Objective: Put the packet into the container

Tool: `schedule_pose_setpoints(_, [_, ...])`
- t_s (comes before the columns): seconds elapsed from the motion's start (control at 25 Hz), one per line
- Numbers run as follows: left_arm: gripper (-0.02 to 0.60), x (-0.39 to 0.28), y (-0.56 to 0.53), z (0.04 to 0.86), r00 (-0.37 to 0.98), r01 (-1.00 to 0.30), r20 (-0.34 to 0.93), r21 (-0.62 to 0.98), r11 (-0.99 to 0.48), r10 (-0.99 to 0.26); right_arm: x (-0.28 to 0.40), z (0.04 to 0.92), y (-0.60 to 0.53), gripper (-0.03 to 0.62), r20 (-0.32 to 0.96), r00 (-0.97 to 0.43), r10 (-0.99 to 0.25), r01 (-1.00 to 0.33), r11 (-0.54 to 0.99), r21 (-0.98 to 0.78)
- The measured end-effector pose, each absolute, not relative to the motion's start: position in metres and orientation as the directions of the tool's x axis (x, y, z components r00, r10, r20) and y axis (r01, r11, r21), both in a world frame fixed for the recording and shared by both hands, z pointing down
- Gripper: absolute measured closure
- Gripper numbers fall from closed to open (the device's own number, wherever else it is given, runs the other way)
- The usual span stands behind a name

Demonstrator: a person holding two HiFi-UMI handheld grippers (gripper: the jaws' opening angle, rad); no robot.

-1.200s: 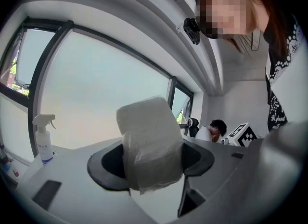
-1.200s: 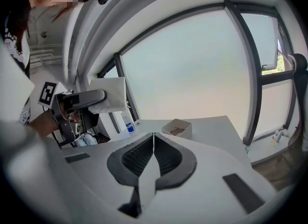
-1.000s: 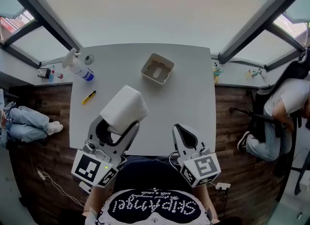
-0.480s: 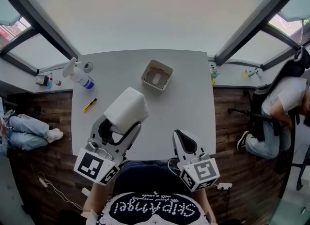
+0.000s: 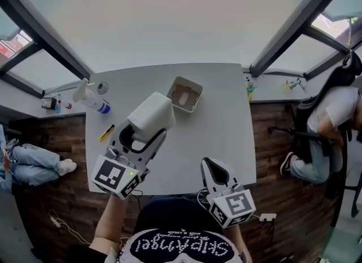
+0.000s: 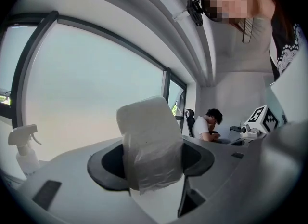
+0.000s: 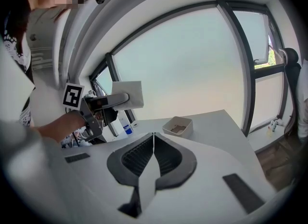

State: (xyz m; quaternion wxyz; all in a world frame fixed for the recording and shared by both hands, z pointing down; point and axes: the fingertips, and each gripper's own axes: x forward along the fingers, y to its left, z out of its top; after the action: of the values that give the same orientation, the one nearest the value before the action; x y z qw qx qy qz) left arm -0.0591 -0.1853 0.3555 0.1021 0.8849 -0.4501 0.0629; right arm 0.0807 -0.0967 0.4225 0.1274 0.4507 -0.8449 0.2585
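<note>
Head view, table [image 5: 218, 120]: a grey top is seen from above, with window frames beyond its far edge.
Head view, left gripper [image 5: 146, 133]: it is held over the near-left part of the table, and its jaws are closed around the packet [image 5: 151, 113].
Head view, packet: a white, plastic-wrapped block is carried clear of the table top. It appears just near-left of the container [image 5: 185, 94] and is not inside it.
Head view, container: a small, square, beige tub stands open near the far middle of the table.
Head view, right gripper [image 5: 210, 164]: it is held low at the near edge of the table, well apart from the packet and the container.
Head view, other items: a spray bottle [image 5: 91, 95] lies at the far-left corner, and a yellow pen-like item [image 5: 106, 133] lies at the left edge.
Left gripper view, grip: both pads are pressed on the sides of the packet, which stands upright between them and rises above the jaws.
Left gripper view, surroundings: a seated person [image 6: 208, 124] is seen in the background to the right.
Right gripper view, jaws: the two pads are brought together, tip against tip, and nothing is held between them.
Right gripper view, packet: it is seen raised above the table in the left gripper, to the left of the container.
</note>
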Motion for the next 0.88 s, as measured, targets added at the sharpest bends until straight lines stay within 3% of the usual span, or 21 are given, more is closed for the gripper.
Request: schedule_pose_setpoints(0.88, [0.299, -0.049, -0.264, 0.395, 0.591, -0.803, 0.278, 0.108, -0.587, -0.757, 0.093, 0.423, -0.099, 0.577, 0.458, -0.527, -0.716, -0.849, 0.417, -0.325])
